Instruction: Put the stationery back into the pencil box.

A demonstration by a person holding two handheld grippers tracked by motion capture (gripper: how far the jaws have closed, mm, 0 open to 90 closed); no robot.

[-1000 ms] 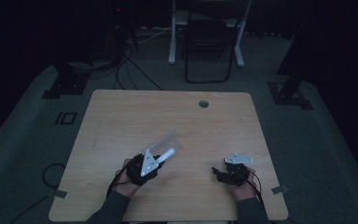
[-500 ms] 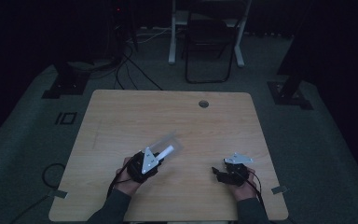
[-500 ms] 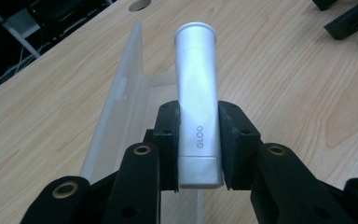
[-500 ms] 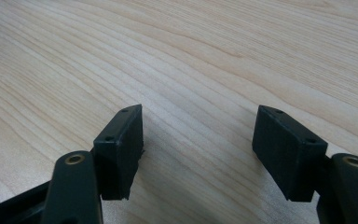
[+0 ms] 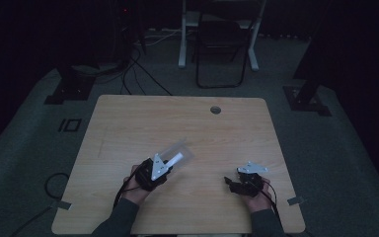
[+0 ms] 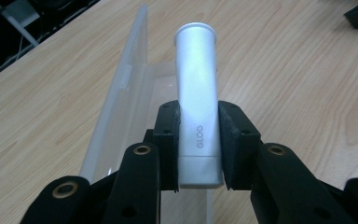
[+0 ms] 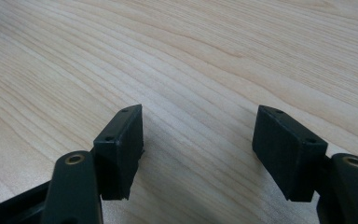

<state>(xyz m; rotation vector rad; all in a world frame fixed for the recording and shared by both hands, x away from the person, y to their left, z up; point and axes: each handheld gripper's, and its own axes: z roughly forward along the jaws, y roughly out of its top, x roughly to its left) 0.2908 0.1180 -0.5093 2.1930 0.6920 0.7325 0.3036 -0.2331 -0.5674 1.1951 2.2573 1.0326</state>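
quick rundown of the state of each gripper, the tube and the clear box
left gripper: shut on the silver GLOO tube, held over the box
silver GLOO tube: clamped between the jaws near its flat end, its round rimmed end pointing away
clear plastic box: open, lying on the light wooden table, the tube above it
right gripper: open, jaws wide apart, nothing between them, low over bare wood

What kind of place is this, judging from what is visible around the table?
Probably a dim lab or studio set up for recording. A bare wooden table stands on grey carpet, black stand bases sit at its corners with cables trailing across the floor, and a folding chair stands behind.
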